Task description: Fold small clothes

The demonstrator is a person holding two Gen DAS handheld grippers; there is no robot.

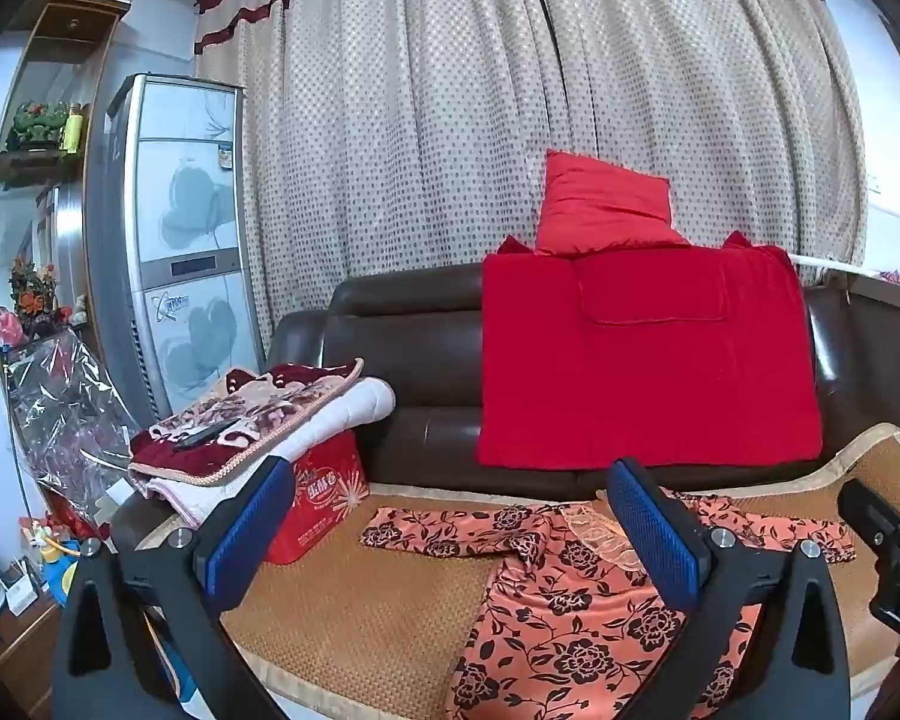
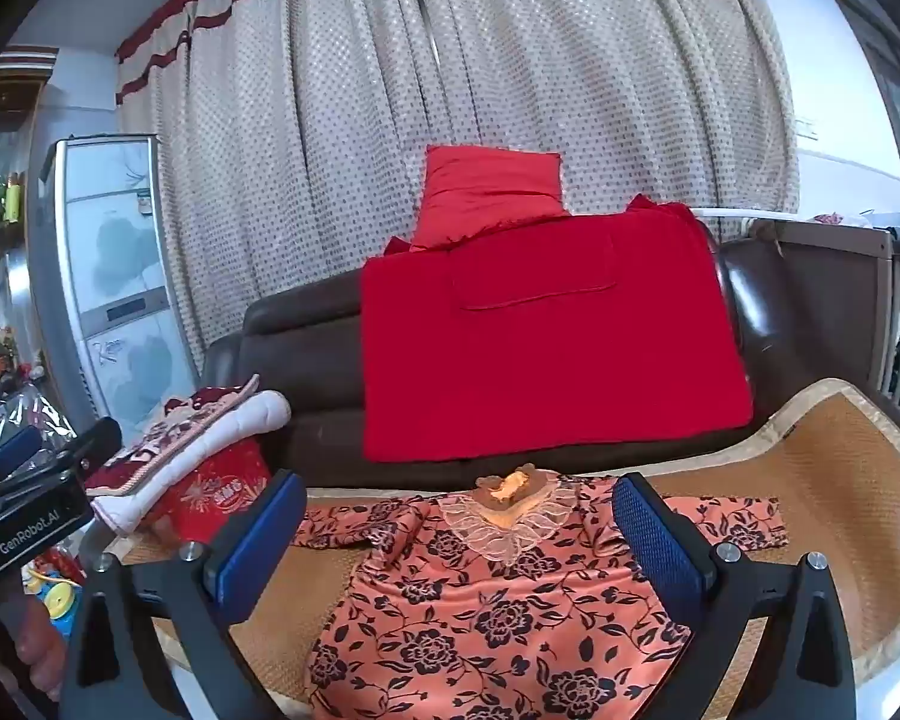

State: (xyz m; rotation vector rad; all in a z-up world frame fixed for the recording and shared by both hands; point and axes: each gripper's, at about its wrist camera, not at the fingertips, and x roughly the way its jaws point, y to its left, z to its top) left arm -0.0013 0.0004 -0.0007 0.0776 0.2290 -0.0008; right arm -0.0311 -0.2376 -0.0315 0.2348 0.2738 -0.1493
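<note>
The floral blouse [image 2: 486, 612] lies flat and face up on the woven mat [image 2: 840, 480] that covers the sofa seat. Its lace collar [image 2: 504, 519] points toward the sofa backrest, and both sleeves are spread sideways along the rear edge of the mat. The hem runs off the bottom of both views, so its position cannot be confirmed.

The left tongs [image 1: 450, 534] are spread wide and hold nothing; they hover above the blouse's left side. The right tongs [image 2: 459, 534] are likewise spread and empty, centred over the collar.

Judgement: folding has not begun. The first step is probably to bring a sleeve inward across the body.

- Lower each pair of tongs onto a single fabric layer at a sleeve cuff or shoulder seam.
- Close fully before lifting; the material looks thin and slippery.
- Carry the sleeve low over the mat to prevent bunching.
- Keep the collar centred as the fold reference.

A stack of folded blankets [image 1: 258, 420] on a red bag [image 1: 324, 504] sits at the left edge of the mat. A red blanket [image 2: 546, 336] hangs over the backrest.
</note>
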